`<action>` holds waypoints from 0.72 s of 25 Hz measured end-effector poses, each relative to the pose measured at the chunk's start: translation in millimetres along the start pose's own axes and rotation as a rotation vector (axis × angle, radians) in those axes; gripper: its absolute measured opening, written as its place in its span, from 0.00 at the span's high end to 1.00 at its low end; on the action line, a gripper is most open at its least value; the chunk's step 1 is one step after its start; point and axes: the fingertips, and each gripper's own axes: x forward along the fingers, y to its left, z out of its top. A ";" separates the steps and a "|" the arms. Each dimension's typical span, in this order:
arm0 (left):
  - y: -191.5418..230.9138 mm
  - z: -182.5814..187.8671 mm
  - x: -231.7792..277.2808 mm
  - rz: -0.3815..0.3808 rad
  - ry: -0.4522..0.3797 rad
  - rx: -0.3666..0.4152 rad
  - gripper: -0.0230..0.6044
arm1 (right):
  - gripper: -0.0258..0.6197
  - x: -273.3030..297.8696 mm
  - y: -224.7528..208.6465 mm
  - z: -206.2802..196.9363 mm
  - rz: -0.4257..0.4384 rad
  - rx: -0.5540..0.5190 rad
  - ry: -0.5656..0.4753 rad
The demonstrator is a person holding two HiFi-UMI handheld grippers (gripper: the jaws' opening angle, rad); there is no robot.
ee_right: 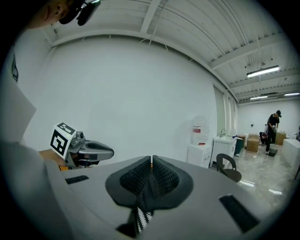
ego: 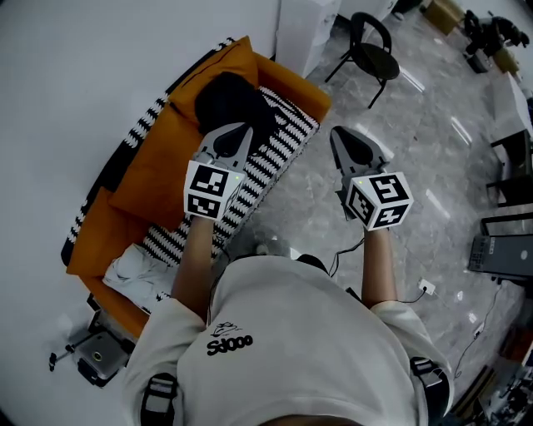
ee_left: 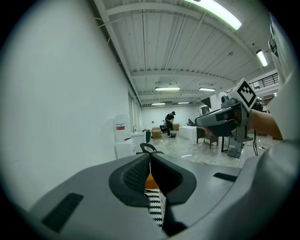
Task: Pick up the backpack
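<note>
The black backpack (ego: pixel 225 98) lies at the far end of an orange sofa (ego: pixel 146 179), on a black-and-white striped cover (ego: pixel 268 162). My left gripper (ego: pixel 242 129) hovers just at the backpack's near edge, jaws shut and empty. My right gripper (ego: pixel 336 135) hangs over the grey floor to the right of the sofa, also shut with nothing in it. In the left gripper view the closed jaws (ee_left: pixel 150 158) hide the backpack; only a bit of orange and stripes shows below. The right gripper view shows its closed jaws (ee_right: pixel 151 161) and the left gripper (ee_right: pixel 89 151) beside them.
A black chair (ego: pixel 371 52) and white cabinets (ego: pixel 305 25) stand beyond the sofa's far end. A white cloth (ego: pixel 137 268) lies on the sofa's near end, with a small stand (ego: pixel 96 356) on the floor beside it. Desks and gear line the right side. A person (ee_left: pixel 169 123) works far off.
</note>
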 end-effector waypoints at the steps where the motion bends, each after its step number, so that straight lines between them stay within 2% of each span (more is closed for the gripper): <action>1: 3.4 -0.9 1.1 0.001 0.002 -0.003 0.92 | 0.90 2.9 0.5 -0.6 0.001 -0.002 0.001; 6: 16.5 -9.5 10.9 0.012 0.027 -0.029 0.92 | 0.90 16.5 -1.1 -0.1 0.020 -0.018 0.006; 10: 28.1 -24.7 26.5 0.021 0.056 -0.083 0.92 | 0.90 33.0 -7.9 -1.6 0.045 -0.026 0.018; 14: 45.3 -46.7 59.3 0.048 0.083 -0.155 0.92 | 0.90 61.0 -33.4 -3.6 0.075 -0.016 0.015; 18: 79.7 -73.5 108.2 0.093 0.119 -0.207 0.92 | 0.90 109.2 -65.8 -2.4 0.119 -0.019 0.013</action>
